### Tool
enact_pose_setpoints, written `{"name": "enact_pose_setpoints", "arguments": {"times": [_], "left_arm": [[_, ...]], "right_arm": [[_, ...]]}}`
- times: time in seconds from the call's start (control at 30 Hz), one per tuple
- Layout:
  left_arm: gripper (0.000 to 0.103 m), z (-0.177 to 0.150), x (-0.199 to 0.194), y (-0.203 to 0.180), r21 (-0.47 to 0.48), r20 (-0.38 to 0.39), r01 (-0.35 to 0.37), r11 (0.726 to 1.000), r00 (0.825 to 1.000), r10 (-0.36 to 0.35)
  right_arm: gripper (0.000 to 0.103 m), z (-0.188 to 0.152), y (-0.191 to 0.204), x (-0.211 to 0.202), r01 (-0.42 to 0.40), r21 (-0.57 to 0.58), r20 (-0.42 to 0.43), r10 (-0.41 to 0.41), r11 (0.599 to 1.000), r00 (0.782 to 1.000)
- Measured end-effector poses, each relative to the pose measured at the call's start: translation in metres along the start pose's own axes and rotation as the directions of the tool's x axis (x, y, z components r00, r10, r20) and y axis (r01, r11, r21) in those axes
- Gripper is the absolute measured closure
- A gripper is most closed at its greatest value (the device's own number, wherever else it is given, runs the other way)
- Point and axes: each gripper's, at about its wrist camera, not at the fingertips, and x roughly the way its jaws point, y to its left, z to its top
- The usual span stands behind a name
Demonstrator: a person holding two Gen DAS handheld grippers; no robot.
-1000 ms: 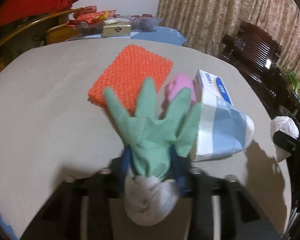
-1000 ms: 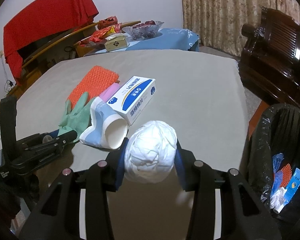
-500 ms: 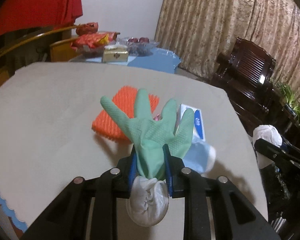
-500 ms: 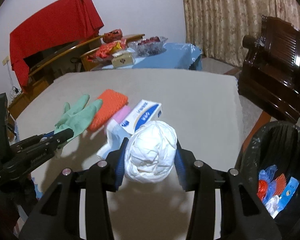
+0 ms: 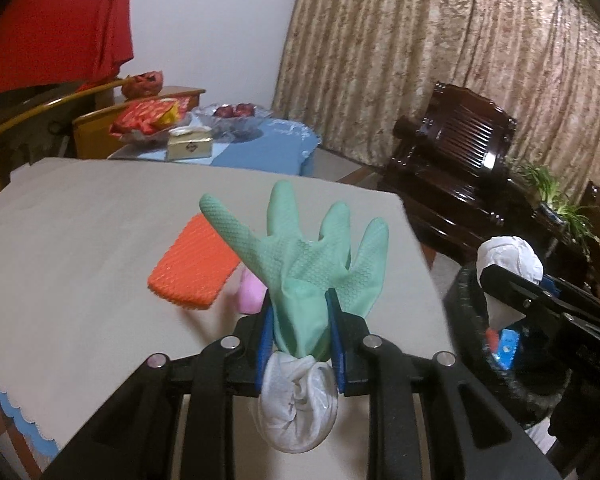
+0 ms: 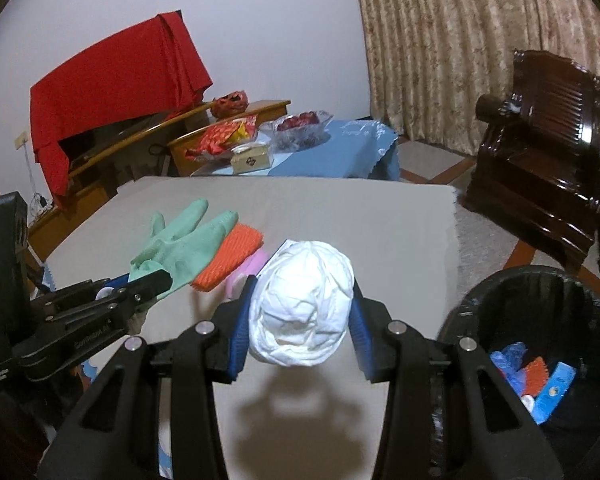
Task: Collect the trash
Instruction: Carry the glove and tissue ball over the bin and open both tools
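Above the table (image 6: 400, 232): one green glove (image 5: 312, 264), clamped at the cuff in the left gripper (image 5: 300, 340); one white wad (image 6: 302, 308), pinched in the right gripper (image 6: 302, 320). On the table: one orange pad (image 5: 194, 268), one pink item (image 5: 250, 294). Right of the table: one black bin (image 6: 540, 320), several scraps inside.
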Motion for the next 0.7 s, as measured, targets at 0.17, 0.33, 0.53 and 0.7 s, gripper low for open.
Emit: {"name": "enact_pose_setpoints", "arguments": {"times": [0.17, 0.33, 0.53, 0.7], "left_arm": [[0.079, 0.006, -0.012, -0.025, 0.027, 0.018, 0.039, 0.999, 0.999, -0.040], [0.079, 0.011, -0.018, -0.051, 0.062, 0.031, 0.087, 0.994, 0.996, -0.089], [0.079, 0.013, -0.017, -0.082, 0.105, 0.030, 0.139, 0.985, 0.989, -0.143], [0.079, 0.012, -0.016, -0.103, 0.128, 0.020, 0.173, 0.977, 0.984, -0.177]], "right_arm": [[0.062, 0.003, -0.012, -0.031, 0.033, 0.000, 0.036, -0.033, 0.999, 0.999], [0.062, 0.002, -0.030, -0.057, 0.080, 0.008, 0.065, -0.080, 0.997, 0.995], [0.062, -0.002, -0.058, -0.079, 0.142, 0.048, 0.090, -0.146, 0.989, 0.985], [0.062, -0.007, -0.077, -0.092, 0.186, 0.071, 0.102, -0.192, 0.980, 0.976]]}}
